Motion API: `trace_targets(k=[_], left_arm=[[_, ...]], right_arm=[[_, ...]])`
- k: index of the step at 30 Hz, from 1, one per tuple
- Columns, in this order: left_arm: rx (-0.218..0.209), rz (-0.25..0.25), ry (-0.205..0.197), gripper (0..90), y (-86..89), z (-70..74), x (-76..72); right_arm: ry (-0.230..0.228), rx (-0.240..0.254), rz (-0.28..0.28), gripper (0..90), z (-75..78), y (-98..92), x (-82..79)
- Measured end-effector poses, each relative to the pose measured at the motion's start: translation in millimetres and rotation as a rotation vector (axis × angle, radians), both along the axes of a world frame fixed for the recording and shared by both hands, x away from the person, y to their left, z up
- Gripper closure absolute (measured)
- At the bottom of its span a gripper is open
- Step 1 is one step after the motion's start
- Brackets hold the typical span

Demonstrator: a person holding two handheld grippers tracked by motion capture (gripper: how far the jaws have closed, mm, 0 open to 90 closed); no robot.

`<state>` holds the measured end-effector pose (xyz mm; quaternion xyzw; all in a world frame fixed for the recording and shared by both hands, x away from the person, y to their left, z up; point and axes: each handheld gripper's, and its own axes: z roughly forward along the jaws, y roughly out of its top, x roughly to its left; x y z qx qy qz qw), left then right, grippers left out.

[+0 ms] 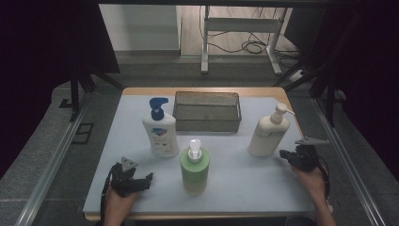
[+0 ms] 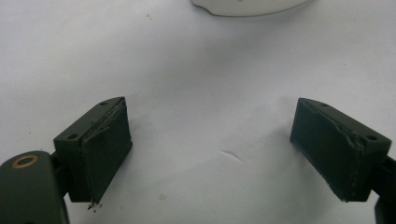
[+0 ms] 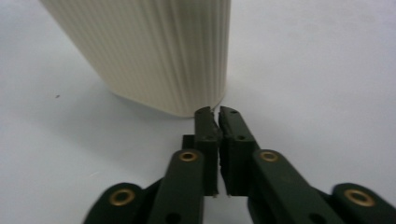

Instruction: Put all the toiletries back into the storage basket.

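Two grippers: right gripper [image 3: 215, 112] jaws pressed together, empty, tips just beside cream ribbed bottle [image 1: 267, 133], far right on white mat [image 1: 235, 174]
Left gripper [image 1: 135, 181]: jaws spread wide, empty; near left
Others: green bottle [image 1: 194, 170] near centre; blue-pump bottle [image 1: 160, 131]; mesh basket [image 1: 207, 111] far

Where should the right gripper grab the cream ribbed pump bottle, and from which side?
Open the shut right gripper first. Take the cream bottle around its ribbed lower body, coming level from the near right side, where the gripper already sits at its base. The bottle stands upright, and the thin pump neck would likely give a less steady hold.
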<state>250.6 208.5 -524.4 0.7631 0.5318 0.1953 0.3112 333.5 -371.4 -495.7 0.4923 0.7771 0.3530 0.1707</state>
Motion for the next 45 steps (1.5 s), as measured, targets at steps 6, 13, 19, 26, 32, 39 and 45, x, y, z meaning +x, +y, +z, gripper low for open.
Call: trace_targets(k=[6,13,19,26,32,39,45], left_arm=[[0.0,0.0,0.0,12.0,0.0,0.0,0.0],[0.001,-0.001,0.0,12.0,0.1,0.0,0.0],[0.001,-0.001,0.0,12.0,0.1,0.0,0.0],[0.001,-0.001,-0.001,11.9,0.1,-0.1,0.0],[0.001,-0.001,0.0,12.0,0.1,-0.1,0.1],[0.001,-0.001,0.0,12.0,0.1,0.0,0.1],[0.002,-0.001,0.001,12.0,0.1,0.0,0.1]], right_arm=[[0.028,0.018,-0.03,90.0,-4.7,-2.1,13.2],[0.029,0.033,-0.04,90.0,-5.0,-3.3,27.1],[0.039,0.034,-0.038,90.0,-5.0,-0.5,43.2],[0.043,0.046,-0.028,90.0,-10.5,0.9,53.1],[0.044,0.067,-0.003,90.0,-14.6,1.9,55.1],[0.04,0.073,0.004,90.0,-15.7,-0.7,51.7],[0.051,0.081,0.023,90.0,-16.1,-0.3,46.3]])
